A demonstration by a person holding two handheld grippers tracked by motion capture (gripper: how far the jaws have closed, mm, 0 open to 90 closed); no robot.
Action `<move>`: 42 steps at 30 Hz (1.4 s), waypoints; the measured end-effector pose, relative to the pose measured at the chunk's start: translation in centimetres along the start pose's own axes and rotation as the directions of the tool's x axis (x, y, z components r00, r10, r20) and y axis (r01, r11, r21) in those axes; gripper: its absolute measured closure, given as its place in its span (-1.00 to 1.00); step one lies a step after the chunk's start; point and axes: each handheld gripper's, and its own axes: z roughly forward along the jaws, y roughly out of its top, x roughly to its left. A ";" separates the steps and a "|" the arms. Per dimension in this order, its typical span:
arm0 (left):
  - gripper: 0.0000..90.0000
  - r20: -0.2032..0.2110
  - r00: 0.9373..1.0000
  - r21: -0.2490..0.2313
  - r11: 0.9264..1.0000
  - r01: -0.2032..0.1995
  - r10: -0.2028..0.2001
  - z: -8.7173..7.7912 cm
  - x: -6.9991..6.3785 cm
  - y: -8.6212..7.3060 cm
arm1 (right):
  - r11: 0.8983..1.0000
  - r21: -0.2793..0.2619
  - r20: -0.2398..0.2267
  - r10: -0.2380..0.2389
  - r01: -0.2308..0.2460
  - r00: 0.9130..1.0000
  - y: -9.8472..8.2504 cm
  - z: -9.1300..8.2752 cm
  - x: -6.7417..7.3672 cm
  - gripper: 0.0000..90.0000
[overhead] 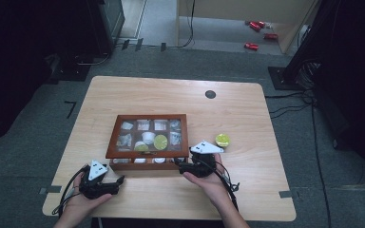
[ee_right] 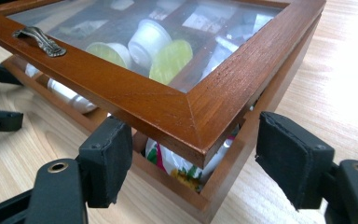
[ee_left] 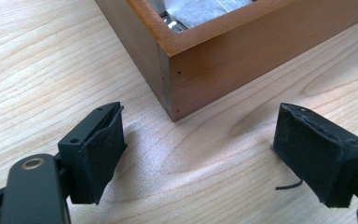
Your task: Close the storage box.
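A wooden box [overhead: 147, 164] with a glass lid [overhead: 148, 134] sits in the middle of the desk [overhead: 123, 92], between the two grippers at its near edge. The lid is ajar, raised a little above the box wall at the front.

The right gripper [ee_right: 193, 163] is at the box's near right corner. Its fingers [ee_right: 106, 158] stand apart, released, one on each side of the lid's corner; the pads do not press on the wood. Just ahead of these fingers, in the gap under the lid, a printed packet [ee_right: 175, 165] shows inside the box. Farther along the lid frame sits a metal handle [ee_right: 39, 41], and through the glass white and green capsules [ee_right: 149, 42] lie in the compartments.

The left gripper [ee_left: 200, 154] rests low over the desk by the box's near left corner [ee_left: 172, 88]. Its fingers [ee_left: 98, 154] are wide apart and grasp nothing; the corner lies just beyond them, apart from both pads, with bare desk between them.

In the high view the left gripper [overhead: 100, 183] is held by the left hand [overhead: 83, 202] and the right gripper [overhead: 197, 164] by the right hand [overhead: 209, 183]. A lone green capsule [overhead: 222, 140] lies on the desk just past the right gripper, beside the box's right wall.
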 end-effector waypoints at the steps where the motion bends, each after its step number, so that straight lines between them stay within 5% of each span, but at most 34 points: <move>1: -0.62 0.000 1.000 0.000 1.000 0.000 0.000 0.0 0.0 0.0 | 1.000 0.004 -0.002 0.001 -0.001 1.000 -0.1 -0.1 0.0 -0.39; 27: -0.62 0.006 1.000 -0.004 1.000 0.006 -0.006 0.0 0.1 0.0 | 0.998 0.057 -0.009 0.009 -0.009 1.000 -1.8 0.0 0.2 -0.41; 42: -0.62 0.009 1.000 -0.002 1.000 0.004 -0.004 0.0 0.2 0.0 | 1.000 0.007 0.014 0.020 -0.020 1.000 -1.9 -3.0 -1.8 -0.51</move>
